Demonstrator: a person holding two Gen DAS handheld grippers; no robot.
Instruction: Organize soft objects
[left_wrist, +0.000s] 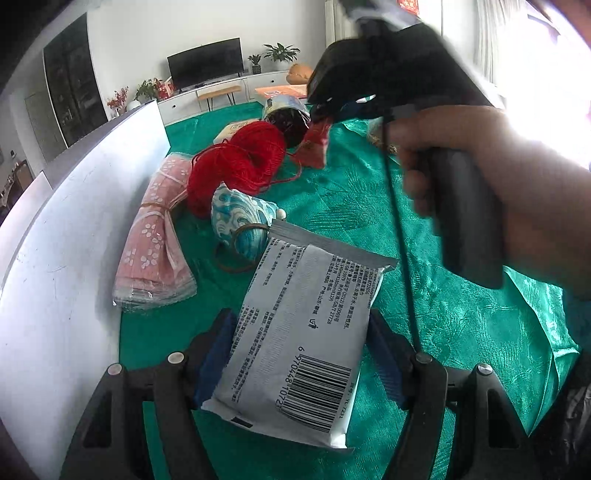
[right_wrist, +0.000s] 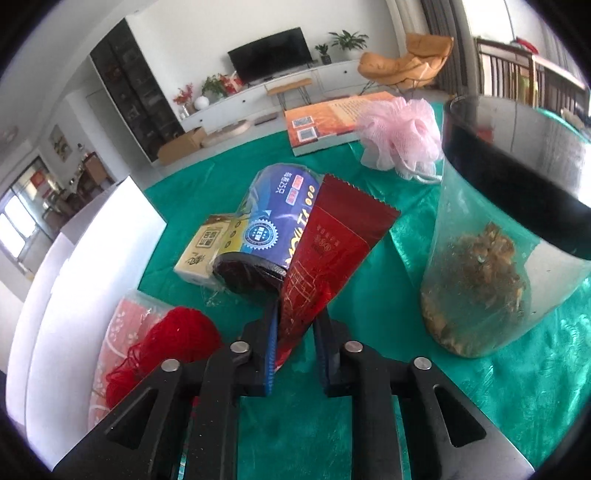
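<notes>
My left gripper (left_wrist: 299, 332) is shut on a grey-white wipes pack (left_wrist: 299, 343), held over the green cloth. My right gripper (right_wrist: 295, 325) is shut on a red packet (right_wrist: 328, 254), lifted above the cloth; the packet also shows in the left wrist view (left_wrist: 314, 146) under the right gripper's body. Ahead of the left gripper lie a pink folded cloth (left_wrist: 155, 240), a red yarn bundle (left_wrist: 236, 166) and a blue-white patterned pouch (left_wrist: 240, 221). The yarn (right_wrist: 162, 347) and pink cloth (right_wrist: 118, 332) show at lower left in the right wrist view.
A white board (left_wrist: 74, 240) stands along the left. A blue bag roll (right_wrist: 273, 229), a small tissue box (right_wrist: 207, 247), a pink bath pouf (right_wrist: 402, 136), an orange book (right_wrist: 332, 122) and a clear jar with dried matter (right_wrist: 491, 266) sit on the green tablecloth (right_wrist: 369, 387).
</notes>
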